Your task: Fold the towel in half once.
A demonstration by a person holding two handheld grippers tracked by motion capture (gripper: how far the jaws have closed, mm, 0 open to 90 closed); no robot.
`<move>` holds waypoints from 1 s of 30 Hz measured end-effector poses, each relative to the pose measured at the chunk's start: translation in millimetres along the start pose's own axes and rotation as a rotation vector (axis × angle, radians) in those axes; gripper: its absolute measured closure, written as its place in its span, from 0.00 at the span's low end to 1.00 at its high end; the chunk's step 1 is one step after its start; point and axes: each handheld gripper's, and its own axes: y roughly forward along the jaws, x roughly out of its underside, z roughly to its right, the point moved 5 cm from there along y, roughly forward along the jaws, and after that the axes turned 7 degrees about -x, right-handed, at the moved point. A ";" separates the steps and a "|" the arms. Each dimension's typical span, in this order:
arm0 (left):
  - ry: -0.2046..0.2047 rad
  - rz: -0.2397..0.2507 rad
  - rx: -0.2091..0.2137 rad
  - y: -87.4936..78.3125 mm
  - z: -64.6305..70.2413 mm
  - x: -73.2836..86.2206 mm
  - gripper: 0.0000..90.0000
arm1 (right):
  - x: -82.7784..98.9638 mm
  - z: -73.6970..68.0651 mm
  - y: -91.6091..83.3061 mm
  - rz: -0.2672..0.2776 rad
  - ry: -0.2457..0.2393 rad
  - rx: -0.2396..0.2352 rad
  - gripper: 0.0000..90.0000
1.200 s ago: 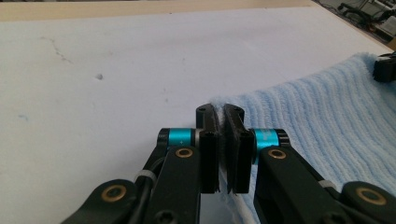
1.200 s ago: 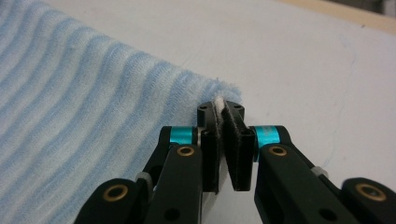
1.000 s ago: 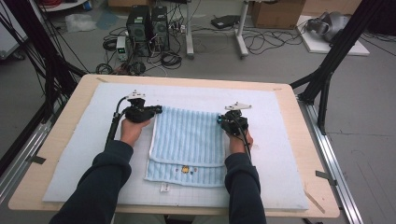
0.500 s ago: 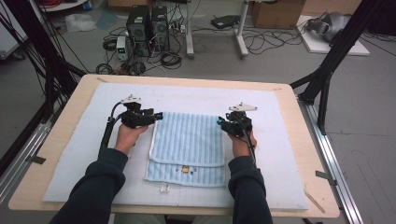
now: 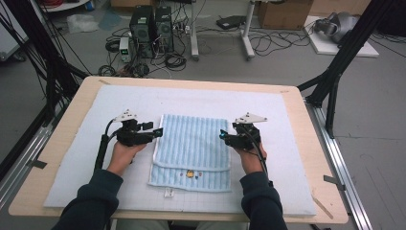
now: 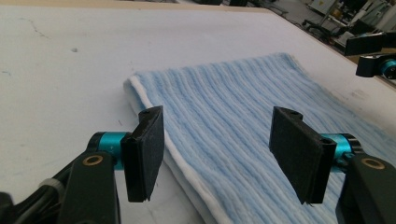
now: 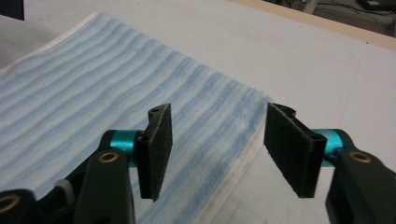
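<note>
A light blue striped towel (image 5: 191, 148) lies folded flat on the white mat, its near layer sticking out with a small label. My left gripper (image 5: 158, 132) hovers at the towel's left edge; its jaws have just been opening and stand open. In the left gripper view the gripper (image 6: 219, 154) is open above the towel's white-trimmed edge (image 6: 224, 107), with nothing pinched. My right gripper (image 5: 222, 136) sits at the towel's right edge, its jaws also just opened. In the right gripper view it (image 7: 217, 149) stands open over the towel (image 7: 93, 79), which lies loose below.
The white mat (image 5: 191, 98) covers most of the wooden table (image 5: 62, 105). Bare mat stretches left, right and beyond the towel. Black frame posts stand at the table's far corners. Computers and cables sit on the floor behind.
Both grippers went from shut on the towel's far corners to open, letting it go. Both hands drew back toward the person along the towel's side edges.
</note>
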 end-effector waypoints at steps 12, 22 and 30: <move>0.038 -0.041 0.011 -18.1 12.7 26.1 0.41 | 33.6 -13.4 -25.6 -0.012 -0.025 -0.033 0.45; 0.088 -0.099 0.032 -28.7 22.7 42.4 0.57 | 58.5 -34.5 -32.8 -0.043 -0.053 -0.094 0.55; 0.105 -0.097 0.045 -37.1 32.0 49.0 0.57 | 69.1 -47.9 -46.3 -0.064 -0.093 -0.119 0.58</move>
